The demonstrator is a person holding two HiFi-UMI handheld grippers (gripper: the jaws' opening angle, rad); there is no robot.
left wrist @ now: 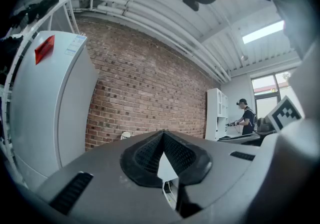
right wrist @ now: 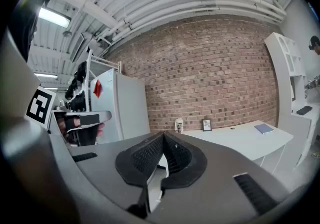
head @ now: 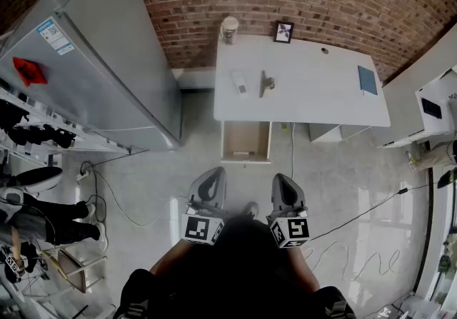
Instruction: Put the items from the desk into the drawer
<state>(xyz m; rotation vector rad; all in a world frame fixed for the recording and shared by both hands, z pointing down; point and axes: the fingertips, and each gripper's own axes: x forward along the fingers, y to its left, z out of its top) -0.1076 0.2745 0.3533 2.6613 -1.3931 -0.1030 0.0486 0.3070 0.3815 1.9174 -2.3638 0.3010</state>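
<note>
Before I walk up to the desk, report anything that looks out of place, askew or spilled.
Nothing looks spilled or damaged. The drawer below the desk stands pulled out, which suits the task. Loose cables trail over the floor to the right, so they could catch a foot.

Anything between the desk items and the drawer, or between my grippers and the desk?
Nothing visible. The drawer is pulled open below the desk edge, beneath the white remote-like item and dark clip. The floor from the left gripper and right gripper to the desk looks unobstructed.
</note>
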